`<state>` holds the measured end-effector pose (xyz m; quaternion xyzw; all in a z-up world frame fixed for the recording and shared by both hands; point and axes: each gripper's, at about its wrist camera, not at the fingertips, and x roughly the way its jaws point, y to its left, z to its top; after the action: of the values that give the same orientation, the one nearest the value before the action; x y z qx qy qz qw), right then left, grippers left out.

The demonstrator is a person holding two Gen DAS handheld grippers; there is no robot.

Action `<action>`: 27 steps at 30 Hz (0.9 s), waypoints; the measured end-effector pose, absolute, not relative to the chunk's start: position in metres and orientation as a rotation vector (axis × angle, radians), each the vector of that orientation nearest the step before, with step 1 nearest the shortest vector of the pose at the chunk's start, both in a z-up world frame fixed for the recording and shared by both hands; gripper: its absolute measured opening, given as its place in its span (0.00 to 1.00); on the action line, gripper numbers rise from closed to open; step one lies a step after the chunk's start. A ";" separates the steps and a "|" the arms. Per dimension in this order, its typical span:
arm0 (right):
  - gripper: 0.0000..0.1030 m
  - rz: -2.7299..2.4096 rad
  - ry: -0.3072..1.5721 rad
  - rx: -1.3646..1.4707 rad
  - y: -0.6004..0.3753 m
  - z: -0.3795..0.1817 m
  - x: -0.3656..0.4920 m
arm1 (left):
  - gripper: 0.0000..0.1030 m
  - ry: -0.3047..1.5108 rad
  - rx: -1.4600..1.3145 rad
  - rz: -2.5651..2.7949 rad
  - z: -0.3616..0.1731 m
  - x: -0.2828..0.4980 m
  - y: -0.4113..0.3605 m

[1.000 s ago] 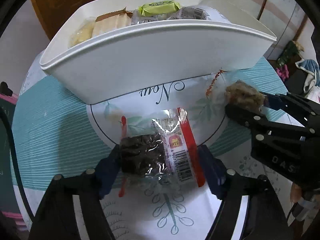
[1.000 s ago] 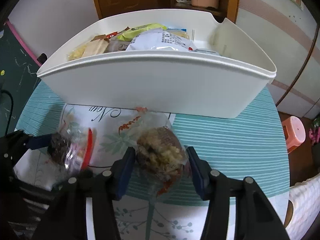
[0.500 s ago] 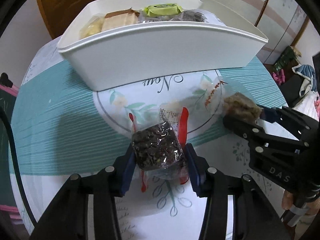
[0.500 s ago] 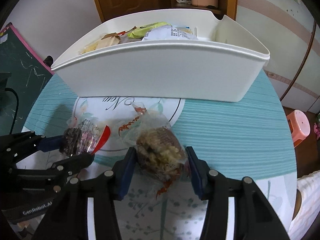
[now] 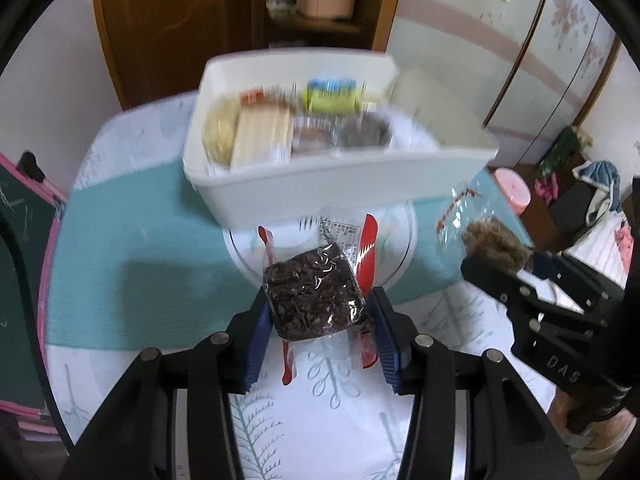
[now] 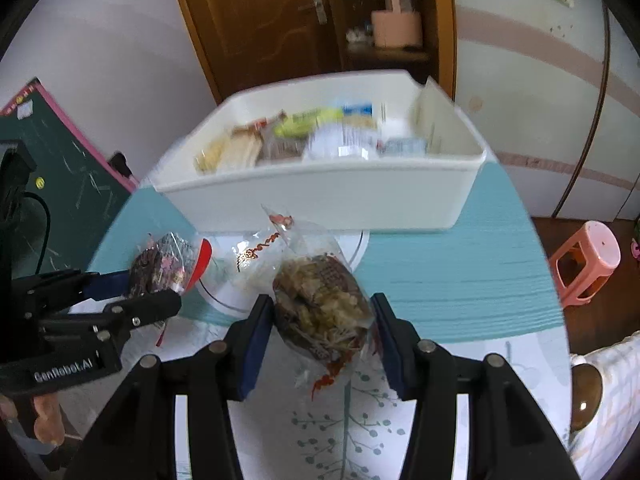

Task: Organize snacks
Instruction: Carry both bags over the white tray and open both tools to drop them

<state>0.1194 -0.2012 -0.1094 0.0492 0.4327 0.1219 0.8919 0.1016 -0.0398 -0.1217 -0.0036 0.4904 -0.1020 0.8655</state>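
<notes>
In the left wrist view, the left hand-held gripper (image 5: 320, 316) is clamped on a dark snack packet (image 5: 316, 292) in clear wrap with red edges, its blue pads (image 5: 256, 344) pressing the packet from both sides, held above the desk (image 5: 132, 240) with its teal and white cloth. Beyond it, at the far side of the desk, stands a white bin (image 5: 340, 184), blurred, with several wrapped snacks inside, among them a pale biscuit pack (image 5: 262, 136) and a green packet (image 5: 330, 94). To the right, the right hand-held gripper (image 5: 500, 256) grips a brownish snack bag (image 5: 494, 244). A pink stool (image 5: 512, 190) sits on the floor further right. In the right wrist view, the right hand-held gripper (image 6: 322, 320) is closed on the brownish snack bag (image 6: 320, 304), a clear wrapper with red print holding a tan and brown lump, its top reaching toward the white bin (image 6: 320, 196) but apart from it. To the left, the left hand-held gripper (image 6: 144, 284) holds the dark snack packet (image 6: 160, 264) at about the same height. A green chalkboard (image 6: 68, 176) leans at the far left, and the pink stool (image 6: 588, 260) stands on the floor at right.
</notes>
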 end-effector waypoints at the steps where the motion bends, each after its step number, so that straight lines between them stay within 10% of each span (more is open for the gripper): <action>1: 0.49 0.255 0.882 0.102 -0.202 -0.103 0.118 | 0.44 1.001 -0.005 -0.216 -0.109 0.103 -0.039; 17: 0.49 0.245 0.553 0.091 -0.204 0.047 0.152 | 0.44 0.716 0.071 -0.201 0.053 0.157 -0.048; 27: 0.49 0.219 0.530 0.153 -0.216 0.075 0.203 | 0.45 0.746 0.041 -0.156 0.067 0.234 -0.053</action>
<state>0.2032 -0.2161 0.0748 0.0755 0.2612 0.1078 0.9563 0.2337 -0.0534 0.0668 0.0202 0.3642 -0.0763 0.9280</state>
